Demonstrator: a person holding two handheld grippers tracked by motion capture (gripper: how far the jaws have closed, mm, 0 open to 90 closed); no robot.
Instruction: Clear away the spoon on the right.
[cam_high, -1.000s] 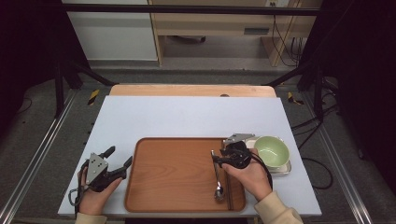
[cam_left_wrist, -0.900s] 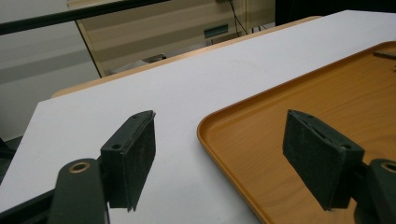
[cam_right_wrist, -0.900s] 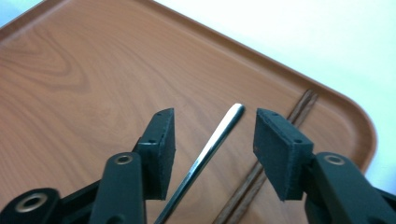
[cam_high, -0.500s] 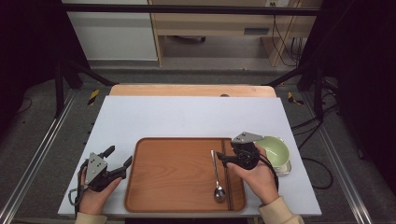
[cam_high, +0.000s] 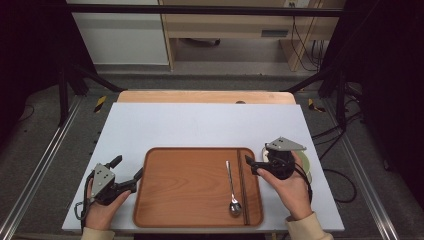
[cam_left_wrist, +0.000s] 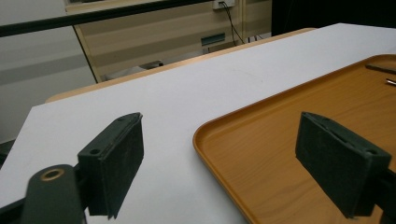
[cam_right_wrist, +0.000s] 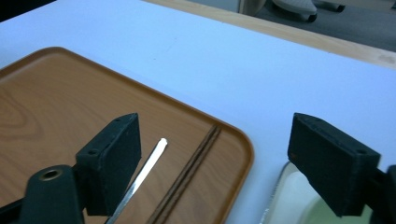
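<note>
The spoon (cam_high: 231, 186) lay on the tray (cam_high: 190, 210) at lower centre, beside the chopsticks (cam_high: 241, 184). The right gripper (cam_high: 256, 165), a second earlier over it, had withdrawn rightward, jaws spread empty; placement looked finished. The left gripper (cam_high: 128, 175) rested open.
</note>
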